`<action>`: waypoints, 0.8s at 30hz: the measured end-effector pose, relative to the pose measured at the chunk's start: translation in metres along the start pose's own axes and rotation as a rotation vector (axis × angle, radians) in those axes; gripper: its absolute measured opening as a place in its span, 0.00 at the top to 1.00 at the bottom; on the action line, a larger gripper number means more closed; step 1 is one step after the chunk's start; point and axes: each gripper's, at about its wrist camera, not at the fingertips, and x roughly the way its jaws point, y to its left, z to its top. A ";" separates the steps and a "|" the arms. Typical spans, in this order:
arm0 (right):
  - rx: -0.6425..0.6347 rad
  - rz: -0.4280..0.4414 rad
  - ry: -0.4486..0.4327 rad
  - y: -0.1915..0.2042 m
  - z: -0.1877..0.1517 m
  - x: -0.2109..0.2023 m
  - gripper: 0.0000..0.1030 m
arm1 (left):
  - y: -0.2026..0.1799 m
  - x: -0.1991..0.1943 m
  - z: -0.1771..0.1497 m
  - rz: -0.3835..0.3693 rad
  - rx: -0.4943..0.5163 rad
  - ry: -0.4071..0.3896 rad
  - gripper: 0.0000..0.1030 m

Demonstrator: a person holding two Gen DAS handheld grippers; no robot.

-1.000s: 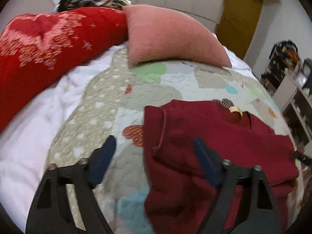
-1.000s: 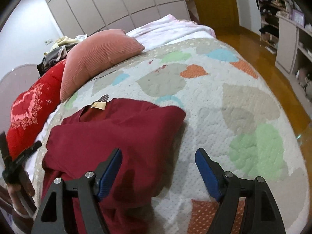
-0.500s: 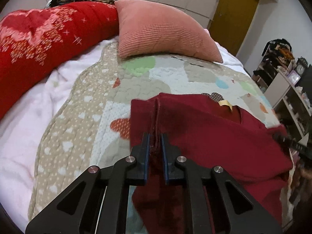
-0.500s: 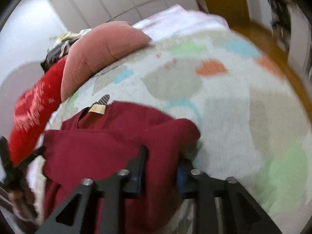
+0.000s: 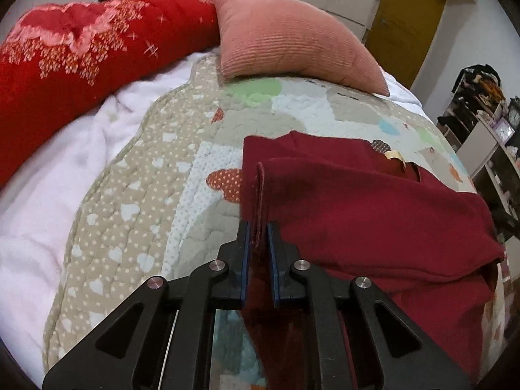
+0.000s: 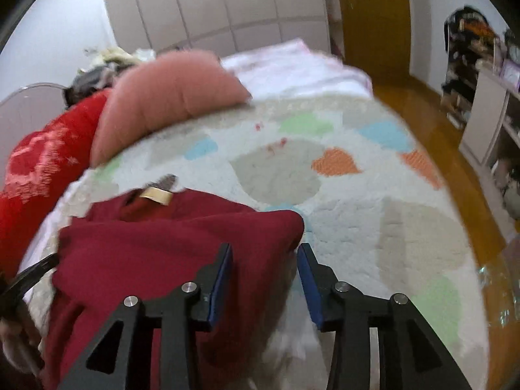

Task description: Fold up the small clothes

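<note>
Both wrist views low over quilt (image 5: 136,214), facing pillows, right seemingly blurred

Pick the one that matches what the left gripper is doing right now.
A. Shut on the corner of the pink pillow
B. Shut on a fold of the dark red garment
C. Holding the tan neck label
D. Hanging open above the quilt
B: in the left wrist view the left gripper has its blue pads pressed against a raised fold of the dark red garment, far from the pink pillow.
</note>
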 end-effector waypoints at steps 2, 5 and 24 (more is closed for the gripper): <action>-0.038 0.069 -0.033 0.013 -0.012 -0.020 0.62 | 0.005 0.000 -0.003 -0.013 -0.037 0.016 0.89; -0.177 0.054 0.047 0.039 -0.038 -0.005 0.62 | 0.009 -0.010 -0.011 -0.032 -0.079 0.037 0.83; 0.041 0.258 0.242 0.006 -0.177 -0.093 0.31 | 0.020 -0.112 -0.162 -0.094 -0.034 0.173 0.40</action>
